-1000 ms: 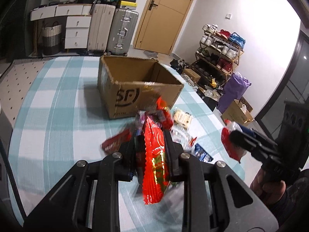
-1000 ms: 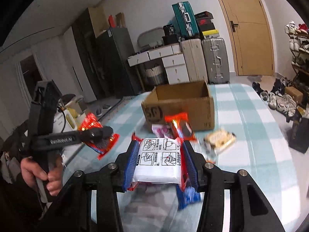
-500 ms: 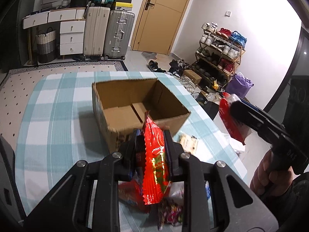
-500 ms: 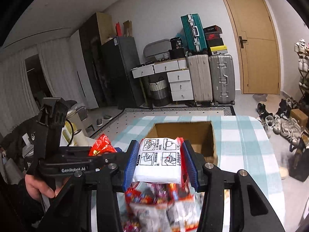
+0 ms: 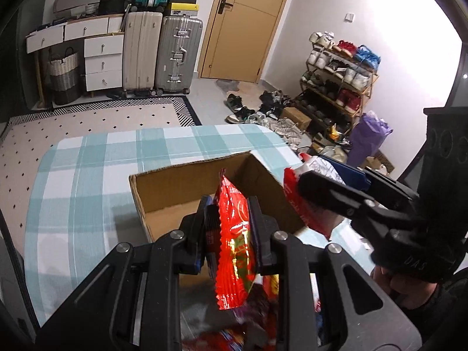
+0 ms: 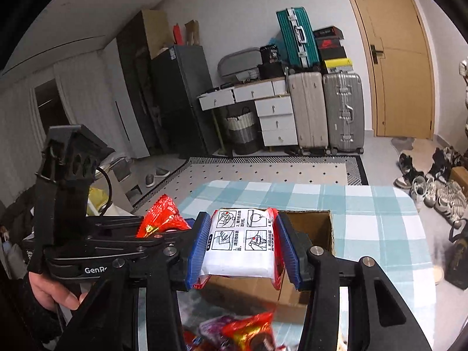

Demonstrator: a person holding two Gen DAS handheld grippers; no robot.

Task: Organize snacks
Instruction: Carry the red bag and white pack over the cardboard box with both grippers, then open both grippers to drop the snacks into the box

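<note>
Fingers (image 5: 254, 219) of the left gripper (image 5: 231, 228) are pinched tight on a red foil snack packet (image 5: 234, 242), held edge-on and upright between the pads, its crimped top rising above the fingertips and its lower end hanging below them. Fingers (image 6: 286, 248) of the right gripper (image 6: 241, 245) are clamped on a white-backed snack pack (image 6: 242, 245) with red edges (its printed panel of opening instructions faces the camera), gripped flat across its width between blue pads.

Both packets sit over the near side of an open cardboard box (image 5: 181, 199); in the left wrist view the box interior shows bare cardboard directly behind the red packet, and the right gripper with its load (image 5: 304, 201) stands at the box's right-hand corner. In the right wrist view the box opening (image 6: 313, 228) appears just behind the white pack, with the left gripper and its red packet (image 6: 163, 216) alongside to the left, a hand (image 6: 55, 292) wrapped round its handle.

The box stands on a table covered in a teal-and-white checked cloth (image 5: 87, 181). Loose snack wrappers (image 6: 242, 333), blurred, lie on the cloth in front of the box, below both grippers.

Beyond the table: a patterned rug (image 5: 96, 122), upright suitcases (image 5: 175, 55), a white drawer unit (image 5: 102, 61), a wooden door (image 5: 245, 23) and a loaded shoe rack (image 5: 339, 79).
</note>
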